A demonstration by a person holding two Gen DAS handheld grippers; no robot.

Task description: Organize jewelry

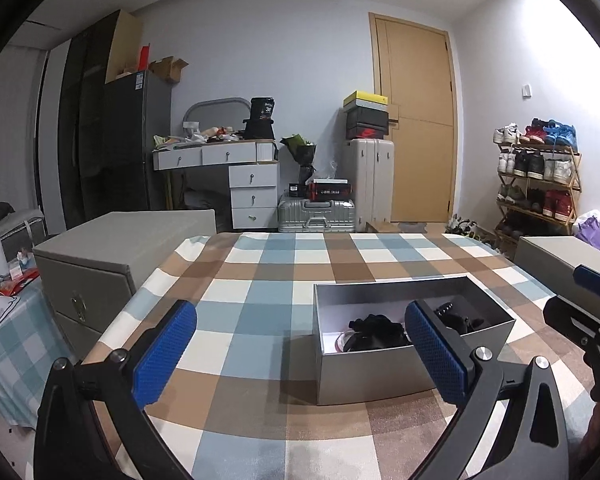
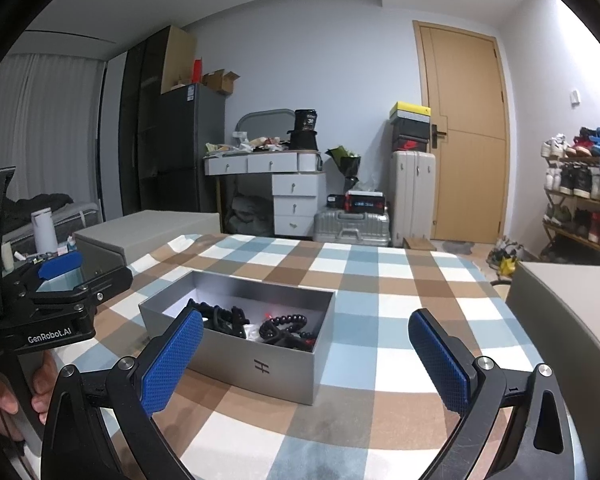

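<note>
An open silver-grey box stands on the checked tablecloth. Inside it lies a tangle of black beaded bracelets. My left gripper is open and empty, held just before the box, its right finger in front of the box's near side. My right gripper is open and empty, to the right of the box, its left finger in front of the box's near-left corner. The left gripper's body shows in the right wrist view.
A grey storage box stands at the table's left edge, another at its right edge. Beyond are a desk with drawers, suitcases, a wooden door and a shoe rack.
</note>
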